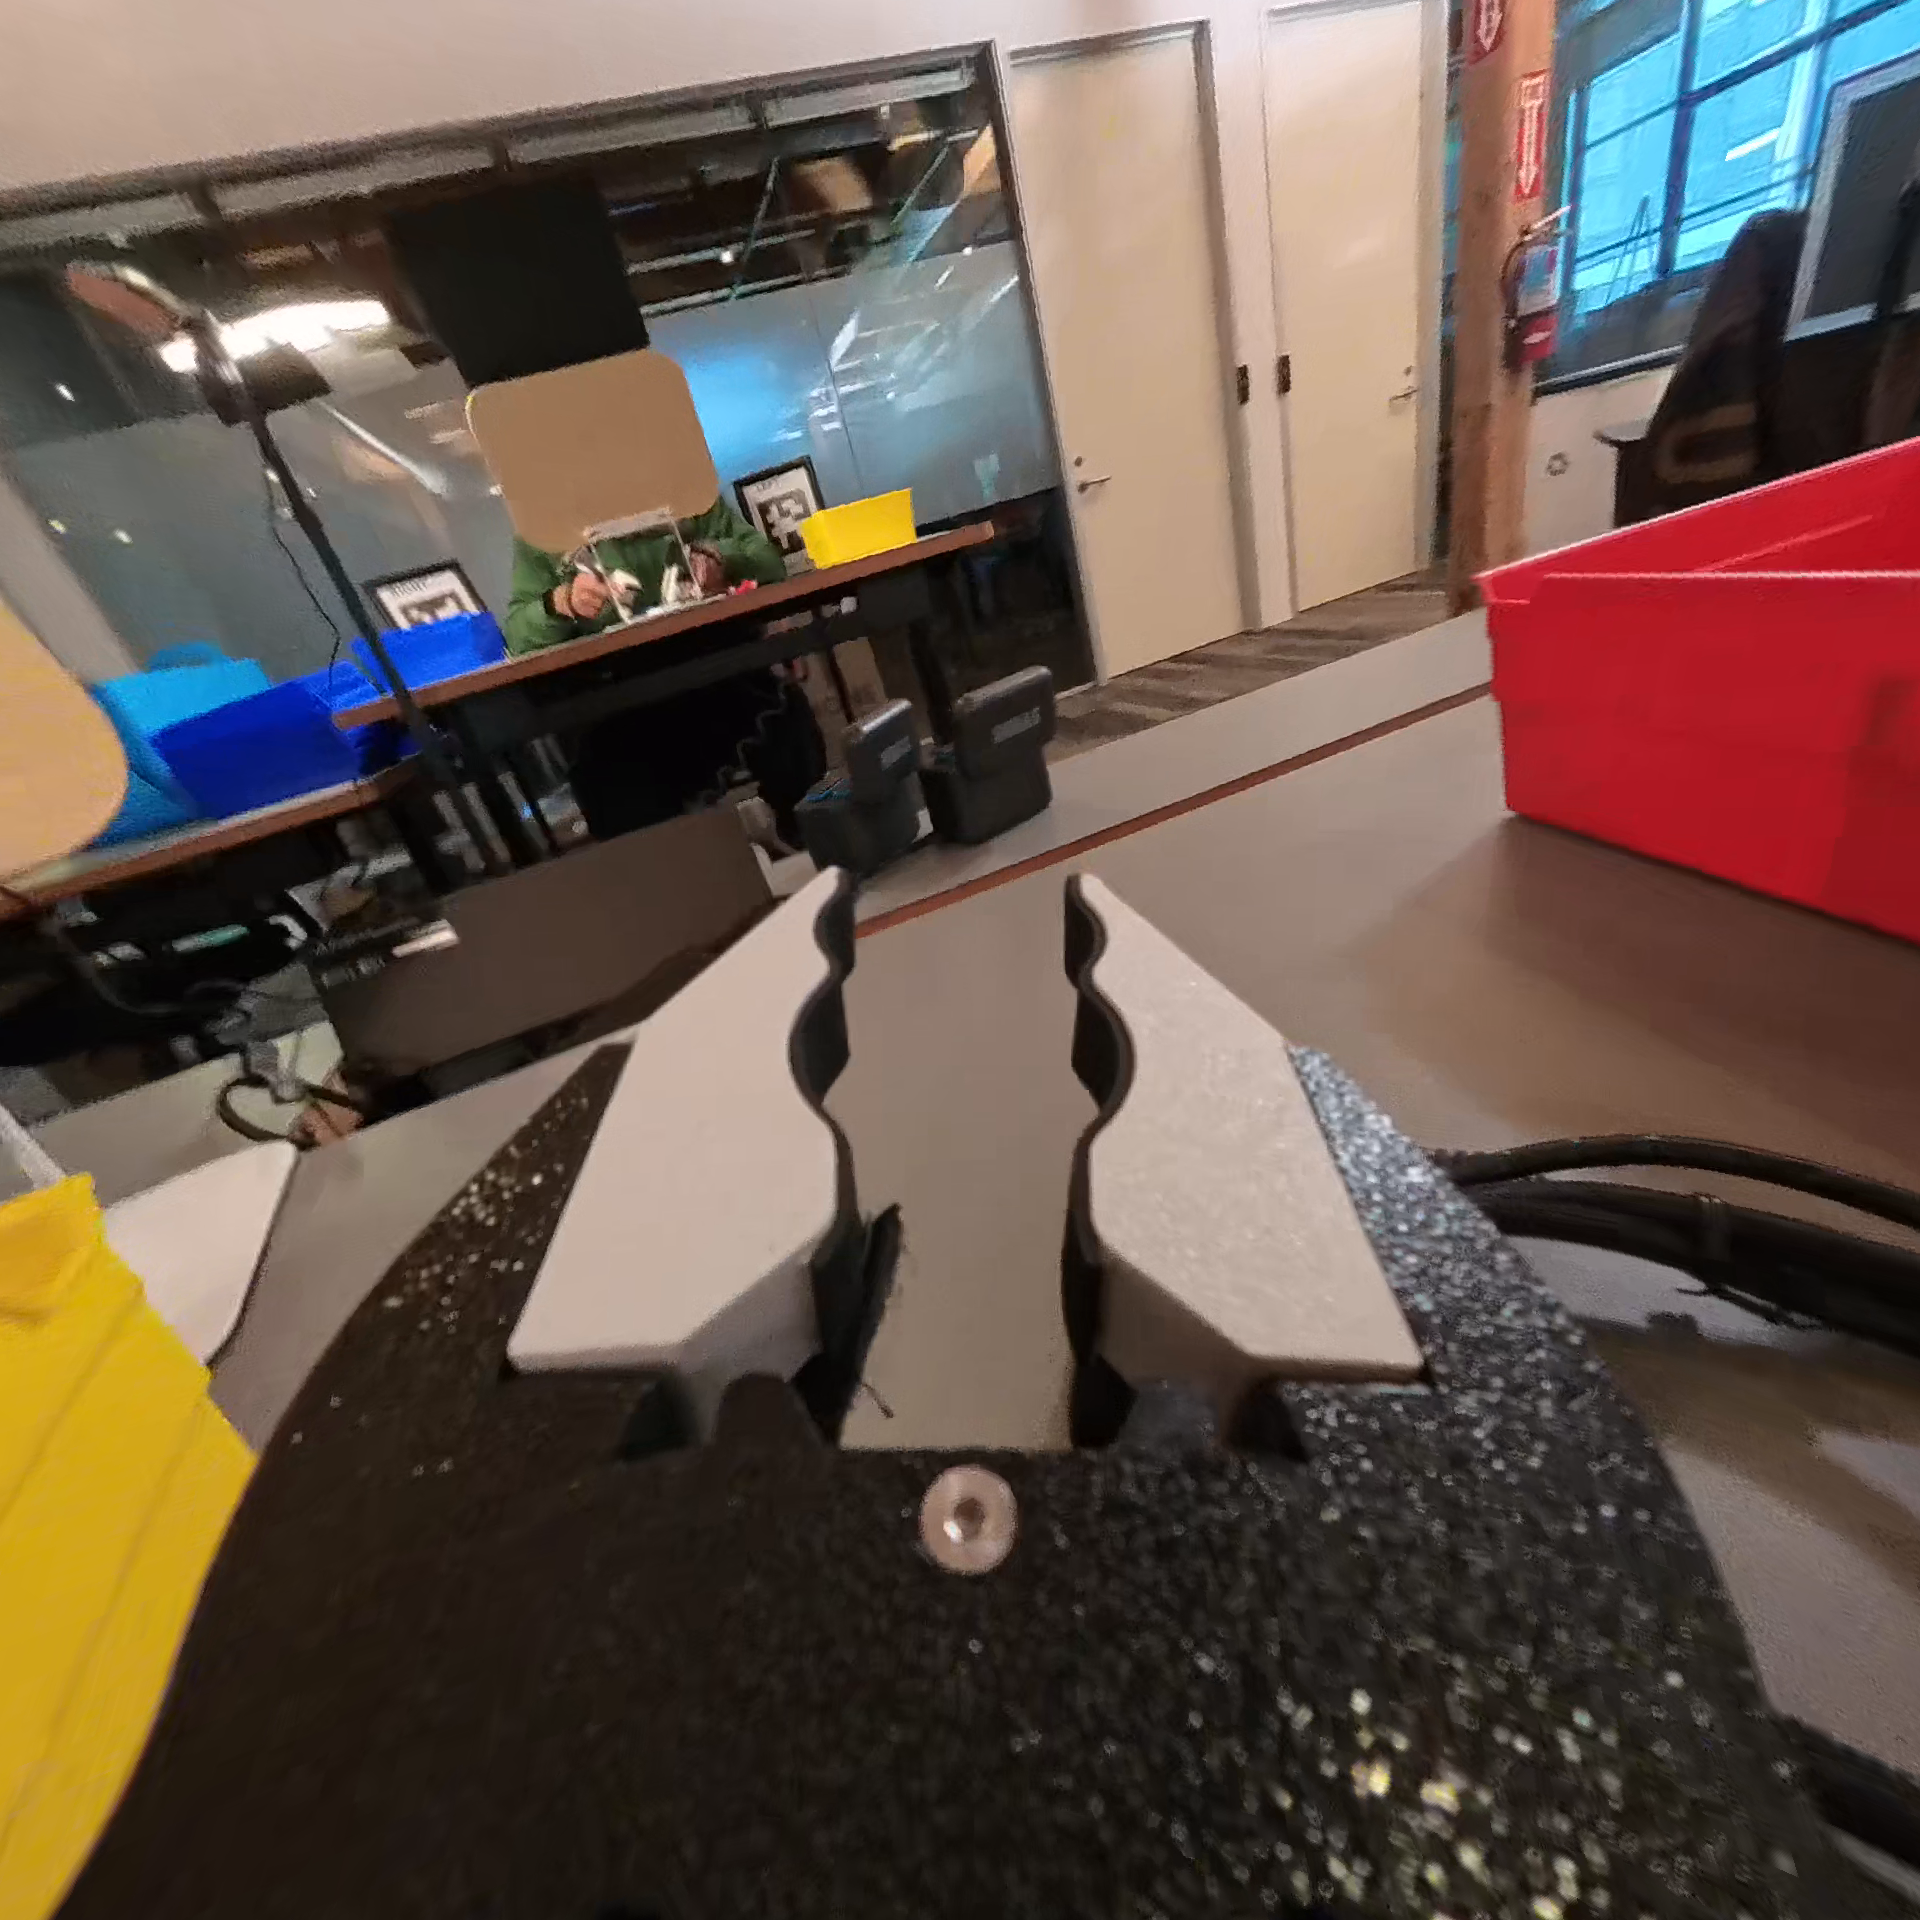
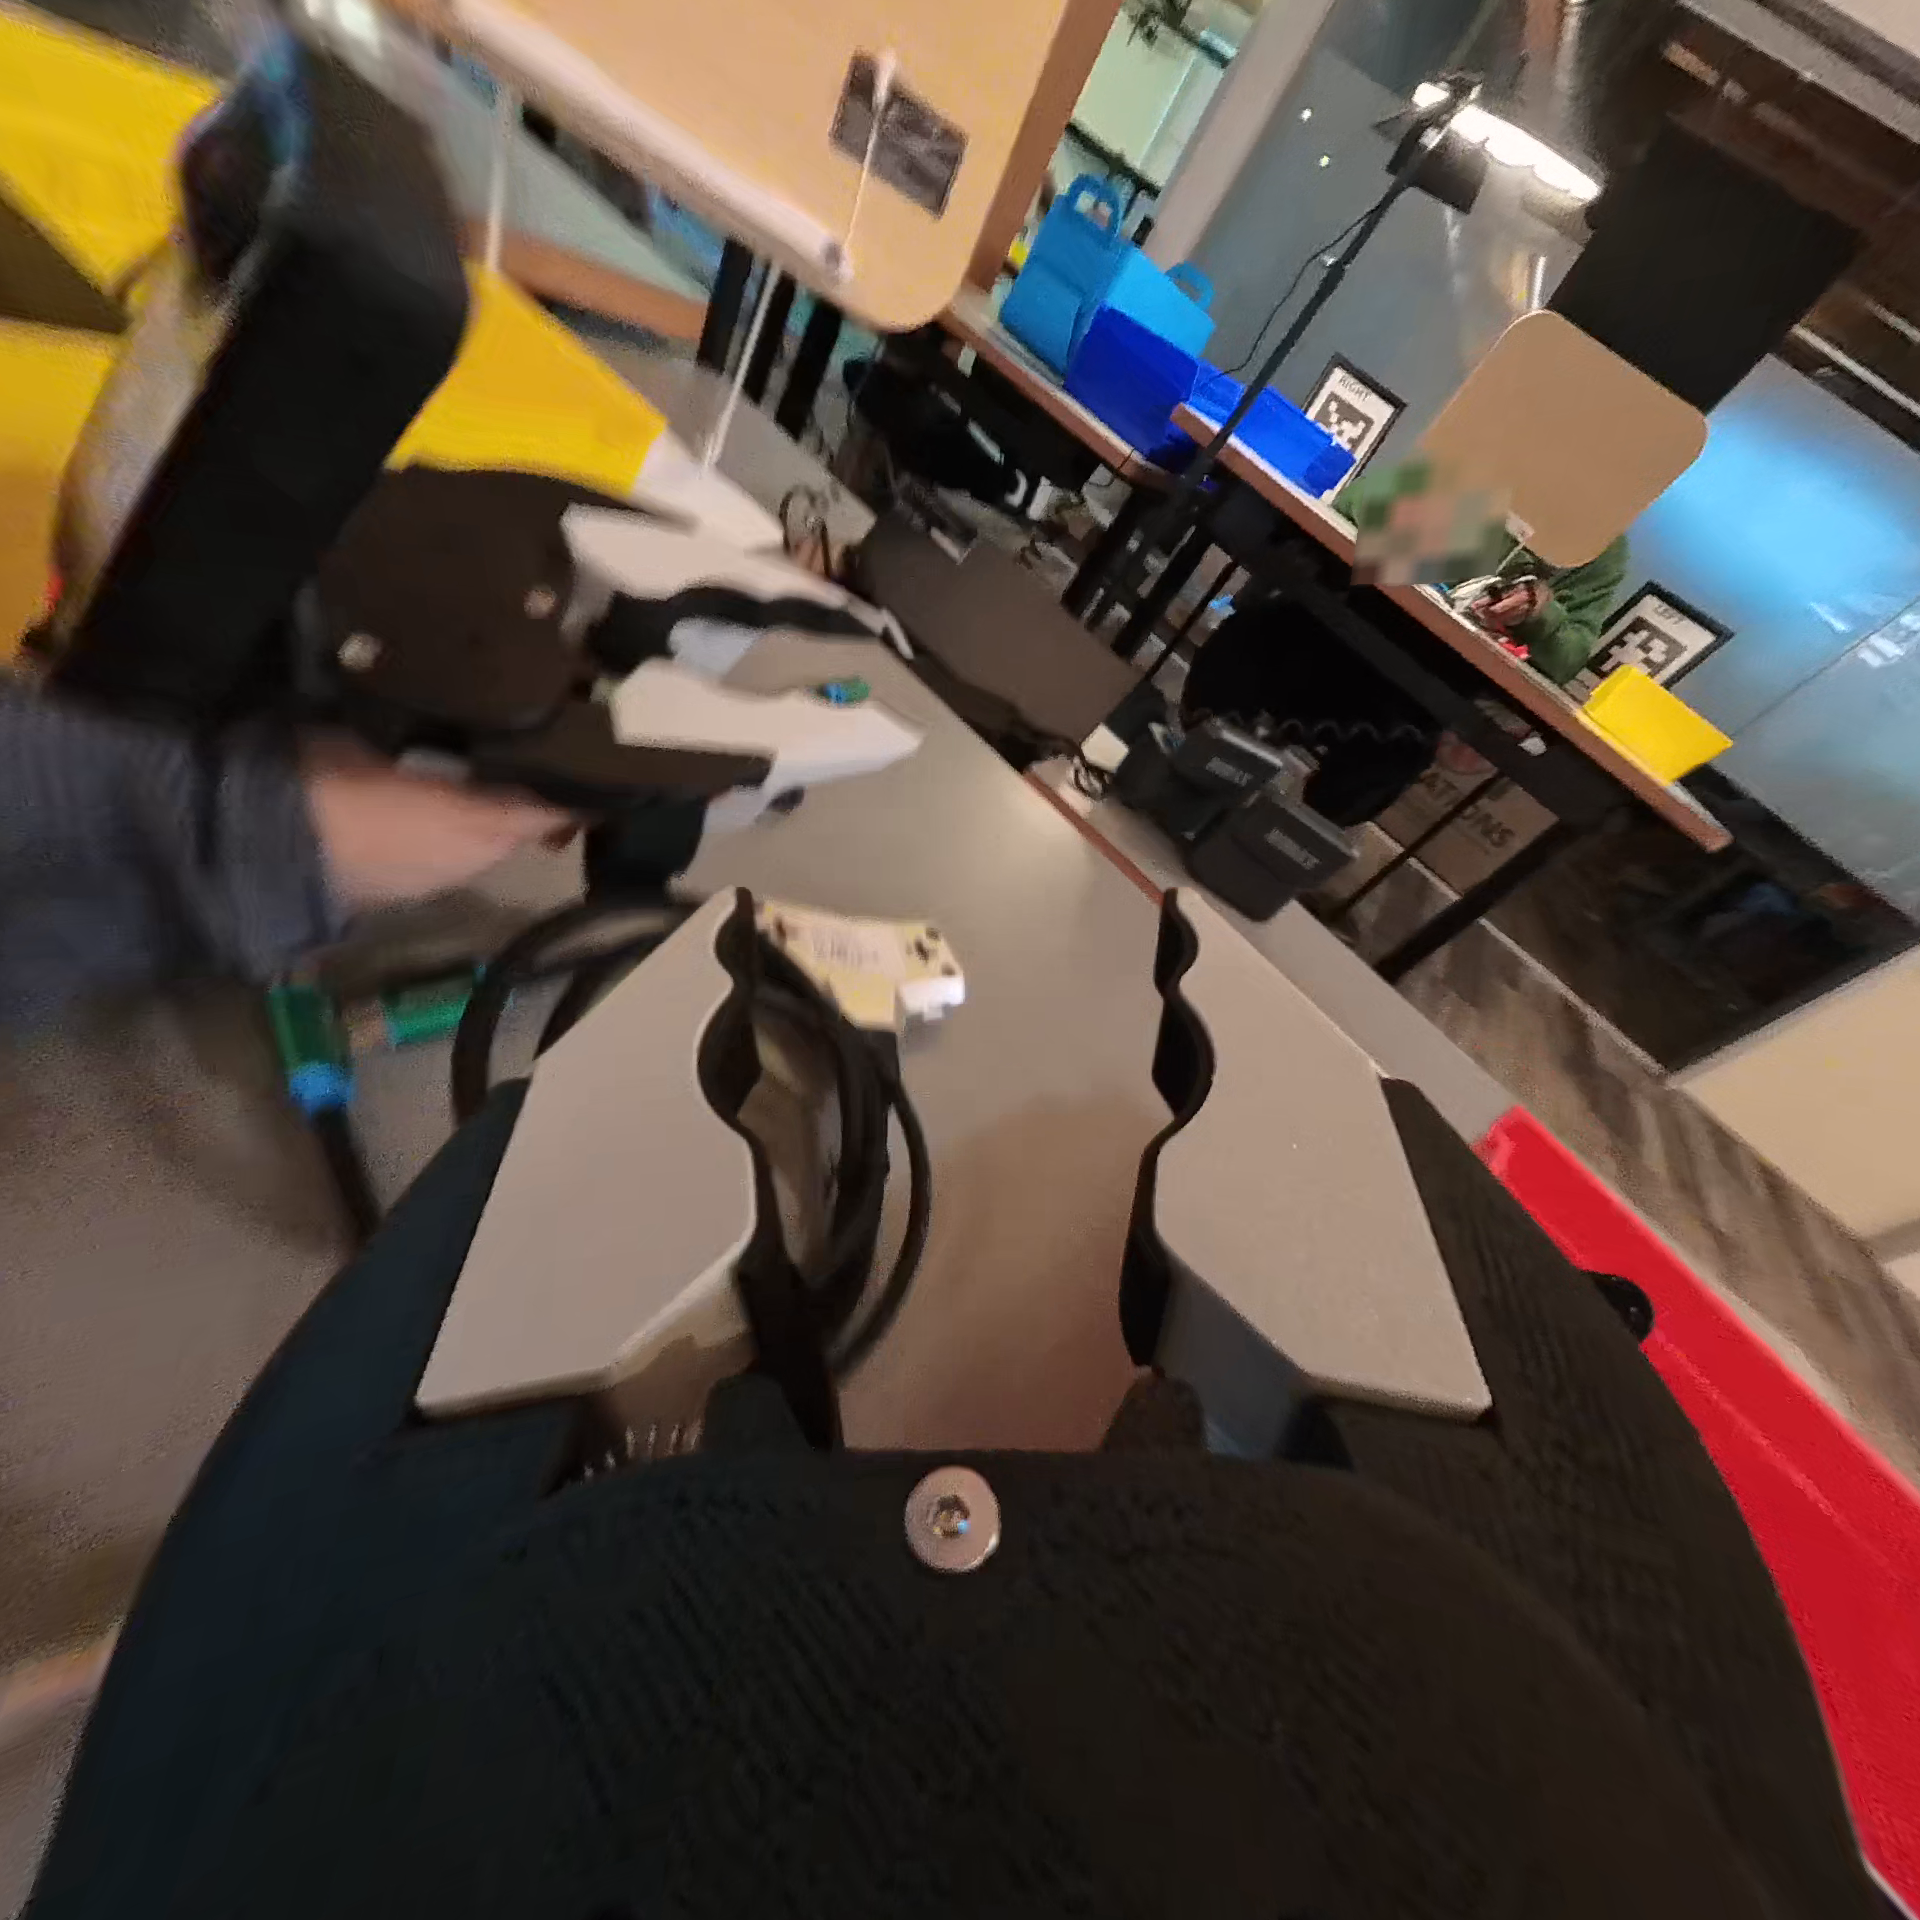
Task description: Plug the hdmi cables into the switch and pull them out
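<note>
In the right wrist view a small white switch lies on the grey table, just beyond my right gripper's left fingertip. A coil of black cable runs from it back between the fingers. Cable ends with green and blue plugs lie at the left. My right gripper is open and empty above the table. My left gripper, held by a hand, hovers open at the upper left, away from the switch. In the left wrist view the left gripper is open with only bare table between its fingers; black cables lie to its right.
A red bin stands on the table at the right and shows in the right wrist view. A yellow bin stands at the left. The table's far edge is close ahead. A person sits at a farther table.
</note>
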